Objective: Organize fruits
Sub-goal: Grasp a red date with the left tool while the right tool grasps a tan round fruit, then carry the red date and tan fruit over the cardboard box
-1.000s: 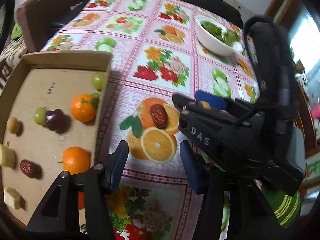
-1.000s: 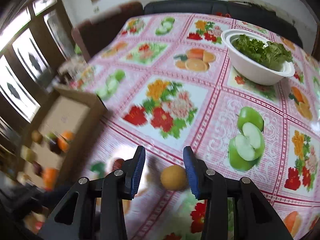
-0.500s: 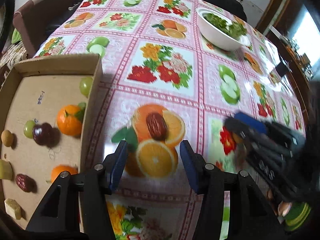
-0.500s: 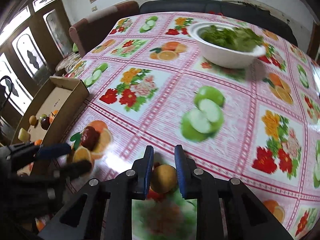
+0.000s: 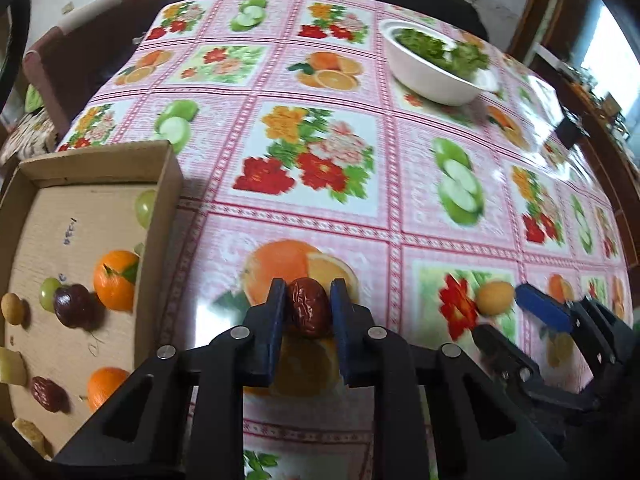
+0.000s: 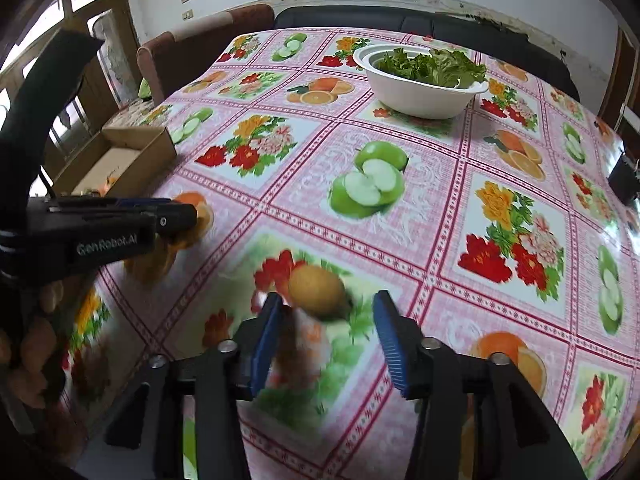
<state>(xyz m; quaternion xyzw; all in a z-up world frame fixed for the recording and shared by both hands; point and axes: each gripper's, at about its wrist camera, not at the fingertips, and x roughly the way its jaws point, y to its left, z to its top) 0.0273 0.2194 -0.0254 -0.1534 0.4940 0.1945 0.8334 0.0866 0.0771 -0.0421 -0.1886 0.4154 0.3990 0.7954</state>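
Clamping is done on the left side: the left gripper (image 5: 308,300) has its jaws pressed onto both flanks of the red date (image 5: 309,311), which sits on the tablecloth (image 5: 320,208) over a printed orange, just right of the cardboard box (image 5: 160,240). The box already holds tangerines (image 5: 115,280), grapes, another date and other bits.

Step in hand, as I read it: carry the date to the box.
- Lift straight up first; the fruit is soft and wrinkled, so no extra squeeze.
- Clear the box's right wall before moving across, else the date may get knocked out.
- Aim for bare cardboard, pref. near the other date at the bottom left, w/o bumping the tangerines.

The right gripper (image 6: 326,334) has its jaws opening; the small yellow-brown fruit (image 6: 316,290) lies on the cloth just ahead of the tips, nearer the left finger, not pinched. The view is blurred there, so contact w/ that finger can't be told. Keep the two grippers apart during the carry.
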